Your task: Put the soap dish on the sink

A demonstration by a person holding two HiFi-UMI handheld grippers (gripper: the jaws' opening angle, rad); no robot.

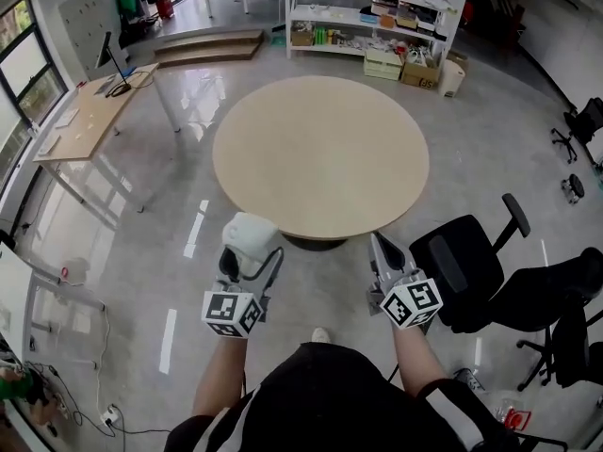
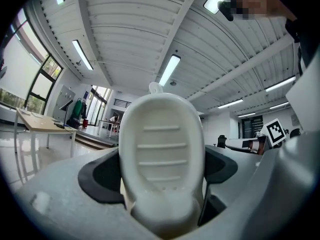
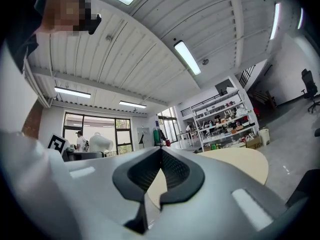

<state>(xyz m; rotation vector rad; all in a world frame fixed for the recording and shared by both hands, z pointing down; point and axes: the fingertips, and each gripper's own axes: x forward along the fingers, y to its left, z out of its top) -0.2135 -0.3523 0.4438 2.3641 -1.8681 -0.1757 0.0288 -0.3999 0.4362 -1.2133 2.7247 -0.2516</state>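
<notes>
White soap dish (image 2: 161,154) pinched between left gripper (image 1: 251,258) jaws. Right gripper (image 3: 160,151) jaws pressed together, empty, near round table (image 1: 320,153).

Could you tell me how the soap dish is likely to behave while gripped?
The soap dish is probably stiff: it stands upright from the jaws without sagging. Its smooth surface looks slippery, and gripped at one end, it might pivot.

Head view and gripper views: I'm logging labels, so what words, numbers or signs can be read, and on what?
No text is readable in any view.
Patterns only, no letters: left marker cube, right marker cube.
Too small to read: print on shelf boxes.
No print: soap dish, plain ridges.
</notes>
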